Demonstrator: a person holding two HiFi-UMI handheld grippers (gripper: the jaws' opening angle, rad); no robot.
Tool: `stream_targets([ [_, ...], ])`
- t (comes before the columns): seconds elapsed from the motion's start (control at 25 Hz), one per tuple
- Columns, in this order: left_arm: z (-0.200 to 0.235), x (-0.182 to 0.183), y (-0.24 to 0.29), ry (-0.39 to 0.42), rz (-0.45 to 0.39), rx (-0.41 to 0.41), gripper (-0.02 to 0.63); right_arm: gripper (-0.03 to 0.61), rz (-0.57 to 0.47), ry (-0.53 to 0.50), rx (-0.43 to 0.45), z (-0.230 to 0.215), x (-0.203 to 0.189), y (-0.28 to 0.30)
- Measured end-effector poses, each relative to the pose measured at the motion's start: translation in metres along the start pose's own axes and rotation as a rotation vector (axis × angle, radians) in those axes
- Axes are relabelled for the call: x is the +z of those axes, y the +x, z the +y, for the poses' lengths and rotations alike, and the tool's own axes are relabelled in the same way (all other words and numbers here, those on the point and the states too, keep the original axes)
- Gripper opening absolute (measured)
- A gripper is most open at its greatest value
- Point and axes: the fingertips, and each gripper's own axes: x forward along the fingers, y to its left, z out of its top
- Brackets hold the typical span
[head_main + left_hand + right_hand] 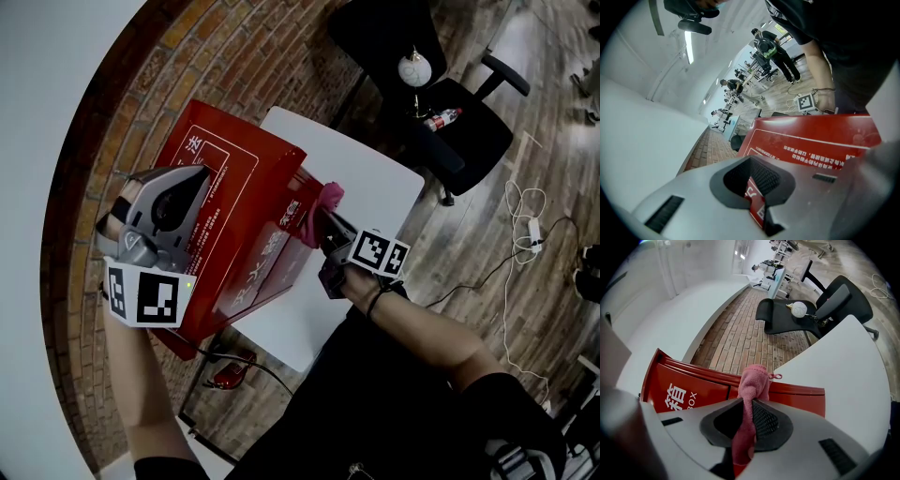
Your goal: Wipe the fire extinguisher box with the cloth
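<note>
Head view, with both gripper views. The fire extinguisher box (246,234), red with white lettering, lies at the 9 o'clock edge of the white bench (375,178), over the brick floor. What bears its underside cannot be told.

The left gripper (194,183) is clenched on the edge of the box's printed red panel at 10 o'clock. This grip probably steadies the box, tilted, so that a wiping stroke cannot push it away.

The right gripper (324,223) is clamped on the pink cloth (331,197). A folded end of the cloth stands out past the jaws. That end lies against the box's upper rim at 3 o'clock, so the fabric, not the metal, appears to meet the paint.

The box's long axis appears to run from 7 o'clock to 1 o'clock. The lettered side faces 4 o'clock, toward the person. The framed panel faces up and toward 10 o'clock.
</note>
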Motion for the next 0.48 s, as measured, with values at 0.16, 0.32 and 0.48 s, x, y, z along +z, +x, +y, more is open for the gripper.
stream_targets([
  [0.16, -0.001, 0.000, 0.000, -0.002, 0.001, -0.001, 0.020, 0.061, 0.002, 0.002, -0.013, -0.006, -0.001, 0.001],
  [0.32, 0.000, 0.000, 0.000, -0.004, 0.001, 0.000, 0.020, 0.061, 0.004, 0.014, -0.031, -0.017, -0.002, 0.004],
  [0.48, 0.000, 0.001, 0.001, 0.014, -0.001, -0.007, 0.020, 0.061, 0.003, 0.009, -0.045, -0.027, -0.004, 0.006],
])
